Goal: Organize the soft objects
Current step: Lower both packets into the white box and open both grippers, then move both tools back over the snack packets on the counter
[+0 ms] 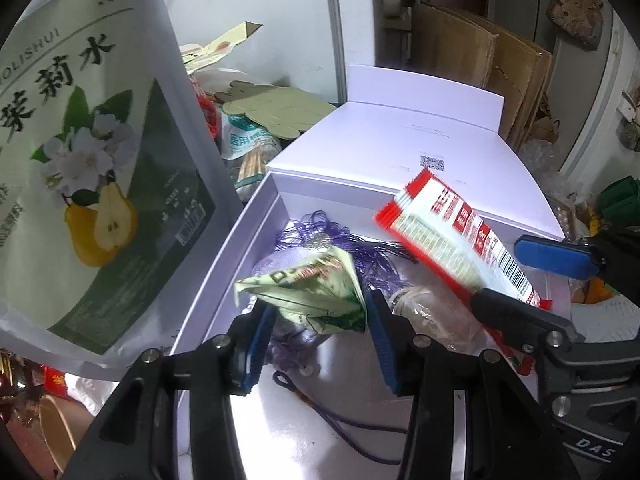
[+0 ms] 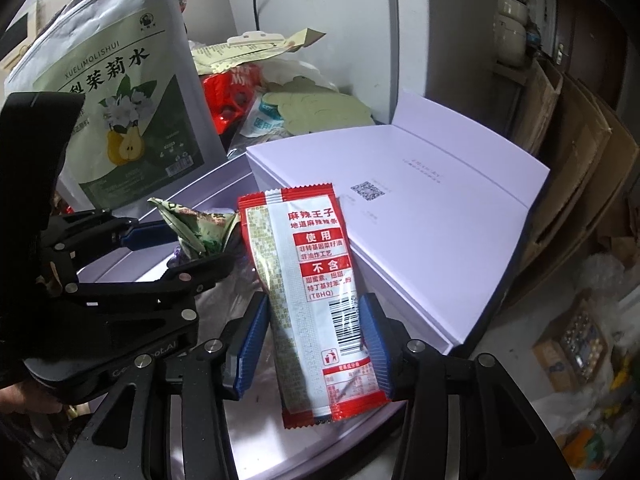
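The red-and-white snack packet (image 2: 316, 304) sits lower centre of the right wrist view, pinched across its lower half between the blue pads of the right gripper (image 2: 314, 344), which is closed on it. It stands nearly upright, its printed back and barcode facing the camera. In the left wrist view the same packet (image 1: 448, 240) slants across the right side of the frame, above the open white box (image 1: 224, 264).

The crumpled green-and-white packet (image 1: 316, 292) is at centre of the left wrist view, clamped between the blue pads of the left gripper (image 1: 320, 332), fingers closed on it. It hangs over the box interior, where a purple tasselled cord (image 1: 340, 240) and a clear plastic bag (image 1: 432, 312) lie on the floor of the box. In the right wrist view the green packet (image 2: 196, 232) shows at middle left, held in the left gripper (image 2: 192, 240).

The box lid (image 2: 420, 208) lies open and flat toward the upper right of the right wrist view, a QR code printed on it. A large white pouch with a pear picture (image 1: 92, 184) stands at the left edge of the box. Behind it, in the upper centre, lies a heap of packets and pale green cardboard cut-outs (image 1: 276, 108). Flattened brown cartons (image 1: 492, 64) lean at the upper right.
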Action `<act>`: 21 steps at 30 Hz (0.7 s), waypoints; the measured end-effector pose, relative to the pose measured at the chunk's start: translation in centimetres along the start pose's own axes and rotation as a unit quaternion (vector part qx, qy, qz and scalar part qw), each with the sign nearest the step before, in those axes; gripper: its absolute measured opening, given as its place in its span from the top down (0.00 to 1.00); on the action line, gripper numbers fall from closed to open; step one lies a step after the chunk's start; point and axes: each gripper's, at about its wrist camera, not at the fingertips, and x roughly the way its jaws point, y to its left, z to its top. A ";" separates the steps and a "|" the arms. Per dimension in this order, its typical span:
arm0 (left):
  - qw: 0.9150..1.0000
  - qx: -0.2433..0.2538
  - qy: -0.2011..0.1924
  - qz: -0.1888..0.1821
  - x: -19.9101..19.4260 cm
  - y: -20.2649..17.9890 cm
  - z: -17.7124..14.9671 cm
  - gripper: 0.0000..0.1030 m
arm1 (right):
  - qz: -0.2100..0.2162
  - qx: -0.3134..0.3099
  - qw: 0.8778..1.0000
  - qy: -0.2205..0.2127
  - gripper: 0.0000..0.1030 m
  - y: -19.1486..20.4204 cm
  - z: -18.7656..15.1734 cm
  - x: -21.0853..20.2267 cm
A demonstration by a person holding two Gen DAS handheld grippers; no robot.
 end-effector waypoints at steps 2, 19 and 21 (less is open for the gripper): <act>1.000 -0.004 -0.004 0.007 -0.4 0.1 0.0 0.35 | 0.000 0.000 1.000 -0.006 0.54 0.0 0.0 -0.7; 0.995 -0.028 -0.097 0.014 -10.0 1.7 0.3 0.27 | -0.046 -0.004 0.996 -0.073 0.46 2.5 0.6 -8.5; 0.993 -0.029 -0.110 0.013 -11.4 1.9 0.2 0.27 | -0.048 -0.006 0.995 -0.085 0.47 3.1 0.8 -9.8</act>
